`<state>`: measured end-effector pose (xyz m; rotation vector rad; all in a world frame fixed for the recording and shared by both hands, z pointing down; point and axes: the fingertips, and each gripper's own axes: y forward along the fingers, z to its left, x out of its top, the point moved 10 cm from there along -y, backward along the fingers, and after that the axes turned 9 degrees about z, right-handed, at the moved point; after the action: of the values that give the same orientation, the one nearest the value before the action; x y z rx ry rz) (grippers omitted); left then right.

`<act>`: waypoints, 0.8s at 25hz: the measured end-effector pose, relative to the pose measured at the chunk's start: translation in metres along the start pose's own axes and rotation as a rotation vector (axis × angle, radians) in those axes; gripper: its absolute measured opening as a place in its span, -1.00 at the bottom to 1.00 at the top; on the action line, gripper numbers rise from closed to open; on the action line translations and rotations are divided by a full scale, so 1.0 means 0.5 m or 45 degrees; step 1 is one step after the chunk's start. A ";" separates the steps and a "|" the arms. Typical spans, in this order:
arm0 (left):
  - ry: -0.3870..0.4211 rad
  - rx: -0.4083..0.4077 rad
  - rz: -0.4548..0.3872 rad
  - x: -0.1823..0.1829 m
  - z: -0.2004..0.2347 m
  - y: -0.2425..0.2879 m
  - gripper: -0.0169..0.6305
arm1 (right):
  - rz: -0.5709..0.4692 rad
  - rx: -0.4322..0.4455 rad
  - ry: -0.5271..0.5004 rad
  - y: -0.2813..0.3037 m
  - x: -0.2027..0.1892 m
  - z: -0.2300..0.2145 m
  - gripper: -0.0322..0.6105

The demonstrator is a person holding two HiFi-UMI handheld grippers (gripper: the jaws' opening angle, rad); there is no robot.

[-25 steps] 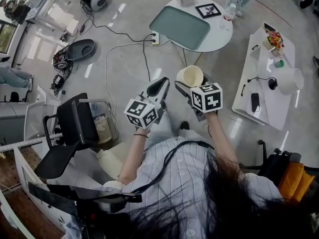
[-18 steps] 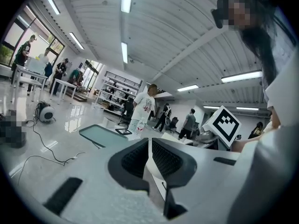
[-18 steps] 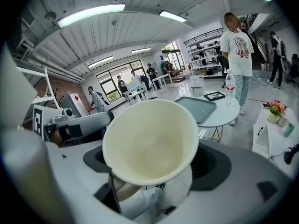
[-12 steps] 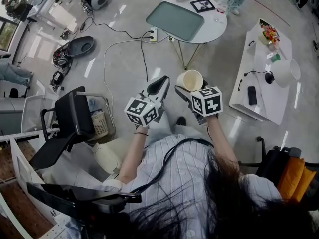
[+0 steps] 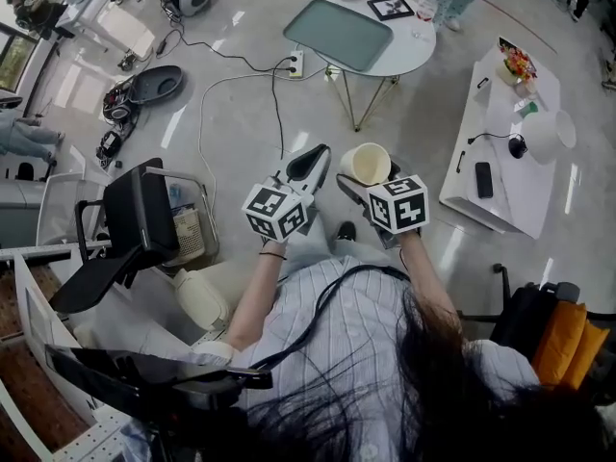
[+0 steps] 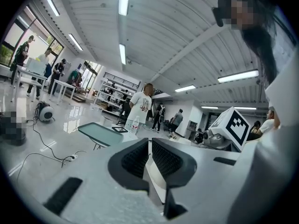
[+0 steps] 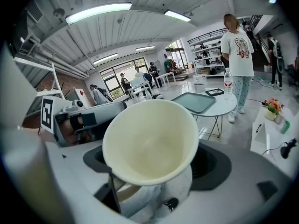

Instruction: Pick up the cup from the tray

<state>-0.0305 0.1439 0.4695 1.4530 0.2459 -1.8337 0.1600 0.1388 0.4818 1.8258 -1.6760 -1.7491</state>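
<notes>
While the left gripper's (image 5: 308, 165) jaws sit closed and empty beside it, the right gripper (image 5: 370, 178) clamps the cup (image 5: 366, 160), mouth upward, well apart from the tray (image 5: 337, 34).

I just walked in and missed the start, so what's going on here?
A person is working with two handheld grippers. The right gripper is shut on a cream cup, held in the air in front of them. The left gripper is shut and empty beside it. The tray sits bare on the table across the floor, so the cup is off it.
</notes>
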 end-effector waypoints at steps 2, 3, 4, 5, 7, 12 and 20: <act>0.005 0.002 -0.004 0.002 -0.001 -0.003 -0.85 | 0.005 -0.002 -0.008 -0.002 -0.006 0.007 0.45; 0.007 0.002 -0.005 0.003 -0.002 -0.005 -0.85 | 0.006 -0.001 -0.012 -0.003 -0.007 0.010 0.45; 0.010 0.002 -0.007 0.004 -0.003 -0.005 -0.85 | 0.007 0.000 -0.017 -0.003 -0.009 0.012 0.45; 0.014 0.001 -0.008 0.004 -0.004 -0.005 -0.85 | 0.008 0.002 -0.022 -0.003 -0.009 0.014 0.45; 0.021 -0.001 -0.010 0.006 -0.006 -0.005 -0.85 | 0.008 0.005 -0.030 -0.003 -0.010 0.016 0.45; 0.029 0.003 -0.016 0.013 -0.006 -0.005 -0.85 | 0.009 0.015 -0.035 -0.004 -0.010 0.019 0.45; 0.023 0.013 -0.011 0.005 -0.002 -0.009 -0.85 | 0.014 0.023 -0.033 -0.003 -0.014 0.019 0.45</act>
<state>-0.0329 0.1466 0.4653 1.4785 0.2520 -1.8318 0.1557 0.1498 0.4819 1.8051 -1.7133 -1.7672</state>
